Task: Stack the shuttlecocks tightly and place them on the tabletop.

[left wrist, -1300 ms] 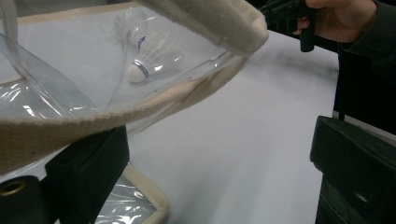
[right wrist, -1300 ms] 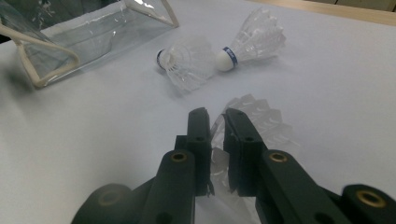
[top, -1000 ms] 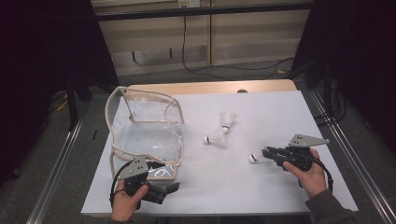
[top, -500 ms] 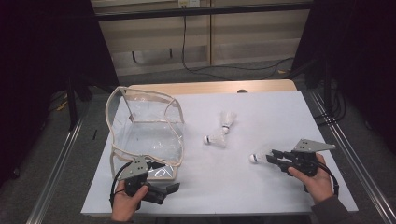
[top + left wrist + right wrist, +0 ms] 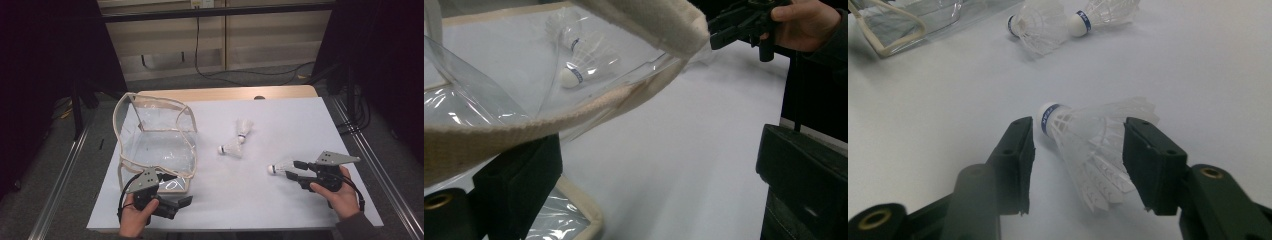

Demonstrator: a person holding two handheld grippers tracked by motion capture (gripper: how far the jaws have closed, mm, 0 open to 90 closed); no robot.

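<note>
A white shuttlecock [image 5: 1088, 135] with a blue band lies on its side on the white table, its skirt between the jaws of my right gripper [image 5: 1079, 127]. Those jaws have just been opening and there is a gap on the left side. From above, this shuttlecock [image 5: 277, 167] sits just left of the right gripper [image 5: 295, 169]. Two more shuttlecocks [image 5: 243, 129] [image 5: 231, 148] lie mid-table. My left gripper [image 5: 182, 204] is at the front corner of a clear bag [image 5: 155, 145] with cream trim. Its jaws stand wide apart, and the bag's rim [image 5: 574, 115] drapes over the left jaw.
The white table sheet [image 5: 280, 115] ends close in front of both hands. A wooden strip [image 5: 225, 93] runs along its far edge. Metal rails [image 5: 372, 165] flank the table. In the left gripper view, the other hand and its gripper [image 5: 744, 22] are at the top right.
The right gripper's jaws have spread apart around the shuttlecock, which stays on the table. The right hand has shifted slightly. The left hand and the bag have not moved.
</note>
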